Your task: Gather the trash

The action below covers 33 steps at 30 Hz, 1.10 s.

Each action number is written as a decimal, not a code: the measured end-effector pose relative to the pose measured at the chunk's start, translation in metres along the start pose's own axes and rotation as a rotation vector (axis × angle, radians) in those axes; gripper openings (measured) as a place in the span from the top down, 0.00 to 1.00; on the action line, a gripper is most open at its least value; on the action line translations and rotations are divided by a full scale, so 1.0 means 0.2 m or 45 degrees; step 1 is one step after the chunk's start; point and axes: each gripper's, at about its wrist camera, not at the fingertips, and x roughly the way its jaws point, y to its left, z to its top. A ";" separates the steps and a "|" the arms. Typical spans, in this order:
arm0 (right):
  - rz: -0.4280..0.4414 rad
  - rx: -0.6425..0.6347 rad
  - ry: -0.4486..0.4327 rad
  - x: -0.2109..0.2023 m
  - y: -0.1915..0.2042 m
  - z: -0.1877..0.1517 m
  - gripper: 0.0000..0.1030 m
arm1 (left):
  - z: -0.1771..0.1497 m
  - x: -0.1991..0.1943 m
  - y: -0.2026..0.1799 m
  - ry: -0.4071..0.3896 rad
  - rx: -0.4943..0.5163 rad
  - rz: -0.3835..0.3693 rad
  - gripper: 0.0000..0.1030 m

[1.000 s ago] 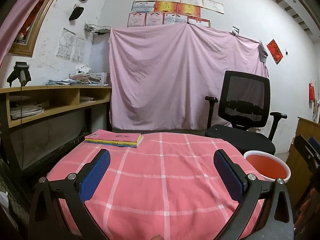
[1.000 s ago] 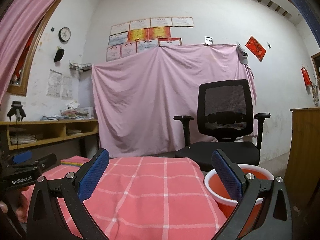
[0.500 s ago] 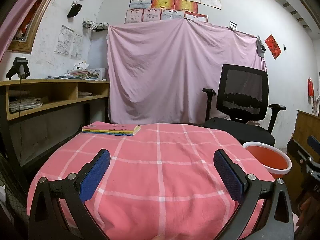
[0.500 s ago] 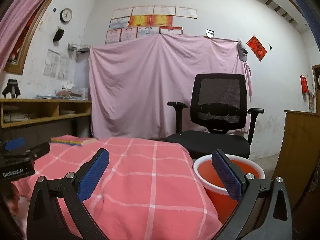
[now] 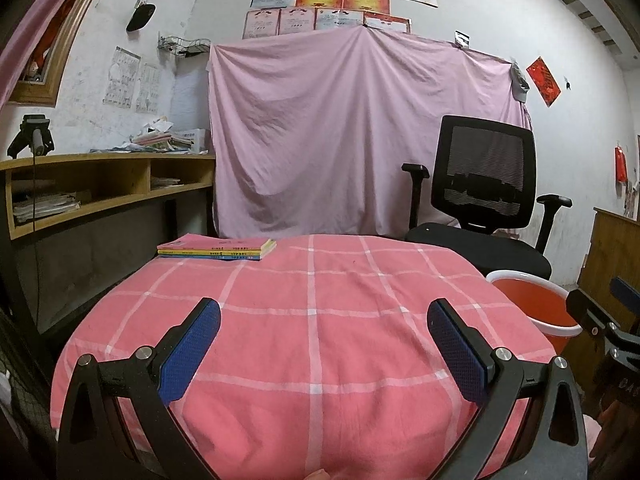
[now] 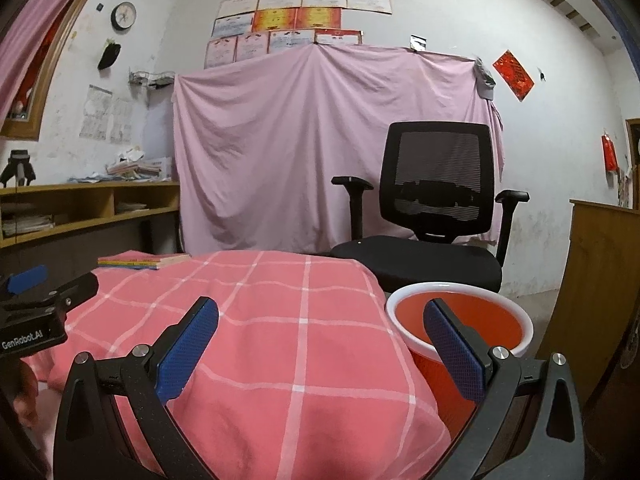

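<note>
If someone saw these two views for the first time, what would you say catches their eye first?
Most likely the pink checked tablecloth filling the foreground, with a small stack of books at its far left corner. Next, the red bucket with a white rim standing beside the table on the right, in front of a black office chair. Behind it all hangs a large pink sheet across the back wall. Both grippers' blue-padded fingers stand wide apart, holding nothing.

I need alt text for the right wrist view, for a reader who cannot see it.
The open right hand-held gripper points over a table with a pink checked cloth, holding nothing. A red bucket stands beside the table on the right, a stack of books lies at its far left, and a black office chair stands behind.
</note>
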 end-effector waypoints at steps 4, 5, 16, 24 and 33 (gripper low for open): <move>0.003 -0.004 0.003 0.00 0.00 0.00 0.00 | 0.00 0.00 0.00 0.004 -0.008 0.001 0.02; 0.003 -0.003 0.003 0.00 0.00 0.00 0.00 | 0.00 0.00 0.00 0.004 -0.008 0.001 0.02; 0.000 0.016 0.008 0.01 0.00 0.00 0.00 | 0.00 0.00 0.00 0.001 0.011 -0.004 0.02; 0.000 0.017 0.008 0.01 0.00 0.00 0.00 | -0.01 0.00 0.00 0.006 0.021 -0.008 0.02; 0.000 0.017 0.008 0.01 0.00 0.00 0.00 | -0.01 0.00 0.00 0.005 0.022 -0.008 0.02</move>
